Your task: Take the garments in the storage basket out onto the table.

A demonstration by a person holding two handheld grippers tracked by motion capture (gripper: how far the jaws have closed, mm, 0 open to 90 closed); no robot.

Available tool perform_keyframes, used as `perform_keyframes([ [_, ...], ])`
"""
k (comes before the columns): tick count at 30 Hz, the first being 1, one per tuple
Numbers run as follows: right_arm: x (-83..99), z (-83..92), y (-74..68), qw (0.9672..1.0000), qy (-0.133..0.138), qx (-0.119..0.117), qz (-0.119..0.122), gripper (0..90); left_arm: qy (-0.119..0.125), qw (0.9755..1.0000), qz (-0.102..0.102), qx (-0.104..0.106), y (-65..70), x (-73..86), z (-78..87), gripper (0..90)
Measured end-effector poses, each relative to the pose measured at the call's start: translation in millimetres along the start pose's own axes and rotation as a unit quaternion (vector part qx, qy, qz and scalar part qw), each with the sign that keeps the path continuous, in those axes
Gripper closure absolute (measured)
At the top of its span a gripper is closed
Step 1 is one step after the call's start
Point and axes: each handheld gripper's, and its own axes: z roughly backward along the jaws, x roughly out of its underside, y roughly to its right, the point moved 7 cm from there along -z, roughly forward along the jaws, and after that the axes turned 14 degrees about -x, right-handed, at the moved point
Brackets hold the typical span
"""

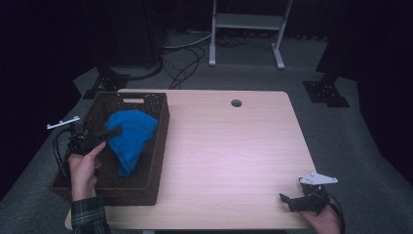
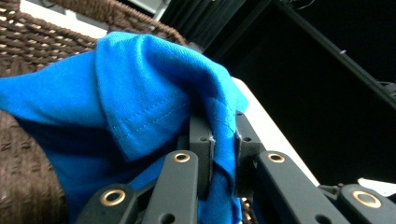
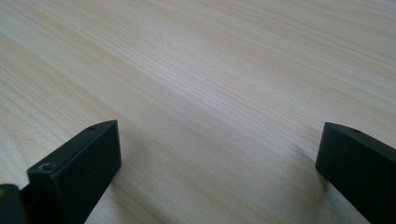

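A bright blue cloth (image 1: 129, 138) lies in a dark wicker basket (image 1: 157, 161) at the table's left edge. My left gripper (image 1: 116, 131) reaches over the basket's left rim and is shut on a fold of the cloth. In the left gripper view that fold of blue cloth (image 2: 140, 98) is pinched between the two black jaws of the left gripper (image 2: 223, 140). My right gripper (image 1: 286, 200) rests near the table's front right corner, open and pointing left. In the right gripper view the right gripper (image 3: 219, 154) has only bare wood between its jaws.
The light wooden table (image 1: 229, 156) has a small round hole (image 1: 236, 103) near its far edge. Beyond it stand a white metal frame (image 1: 248, 29), cables and dark stand bases on grey carpet.
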Motion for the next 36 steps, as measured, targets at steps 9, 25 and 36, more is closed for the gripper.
perform_keyframes([
  [9, 0.0, 0.0, 0.1, 1.0, 0.0, 0.0, 0.0, 0.0, 0.025, 0.9987, 0.013, 0.044, 8.9, -4.6, 3.2, 82.4],
  [25, 0.0, 0.0, 0.4, 1.0, 0.001, 0.001, -0.001, 0.0, 0.054, 0.9932, 0.014, 0.103, 36.6, -12.2, 7.1, 82.5],
  [36, 0.0, 0.0, 0.3, 1.0, 0.001, 0.001, -0.001, 0.0, 0.064, 0.9903, -0.003, 0.123, 66.2, -17.4, 6.6, 82.5],
])
